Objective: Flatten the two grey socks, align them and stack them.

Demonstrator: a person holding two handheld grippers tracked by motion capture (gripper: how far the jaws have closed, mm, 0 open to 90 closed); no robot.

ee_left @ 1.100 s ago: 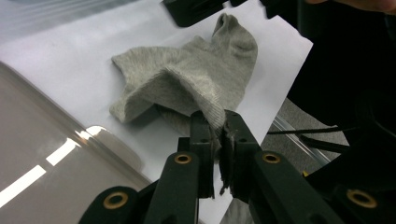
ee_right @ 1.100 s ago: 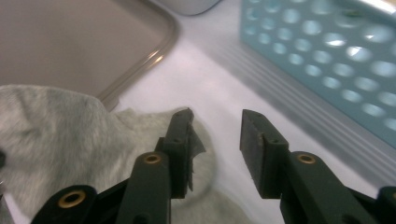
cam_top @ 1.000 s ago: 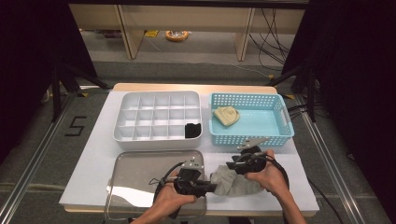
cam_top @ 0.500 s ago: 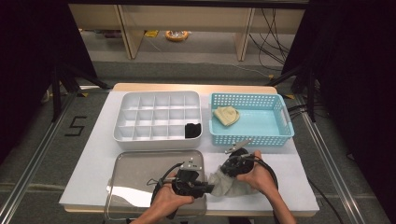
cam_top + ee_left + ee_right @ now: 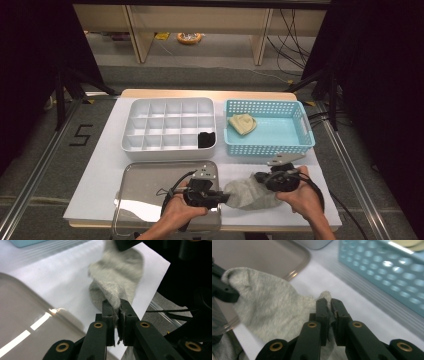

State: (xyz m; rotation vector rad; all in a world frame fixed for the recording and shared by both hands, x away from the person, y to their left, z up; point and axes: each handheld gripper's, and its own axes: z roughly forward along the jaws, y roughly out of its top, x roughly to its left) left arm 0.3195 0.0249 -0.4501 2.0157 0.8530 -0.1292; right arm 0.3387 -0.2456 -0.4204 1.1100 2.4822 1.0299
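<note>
A grey sock [image 5: 248, 192] lies on the white mat at the table's front, stretched between both grippers. My left gripper [image 5: 223, 198] is shut on one end of the grey sock [image 5: 117, 287], the cloth pinched between its jaws [image 5: 116, 315]. My right gripper [image 5: 260, 179] is shut on the other end of the grey sock [image 5: 267, 307], a fold of it caught between the fingertips [image 5: 329, 307]. In the right gripper view the left gripper [image 5: 222, 287] holds the sock's far corner.
A steel tray [image 5: 145, 185] lies at the front left, beside the sock. Behind it stands a white divided box [image 5: 167, 125] with a black item [image 5: 206, 139] in one cell. A light blue basket [image 5: 280, 131] at the back right holds a beige folded cloth [image 5: 242, 123].
Both hands have moved slightly nearer the front edge and the right gripper has come lower, closer to the mat. The sock stays held at both ends.
</note>
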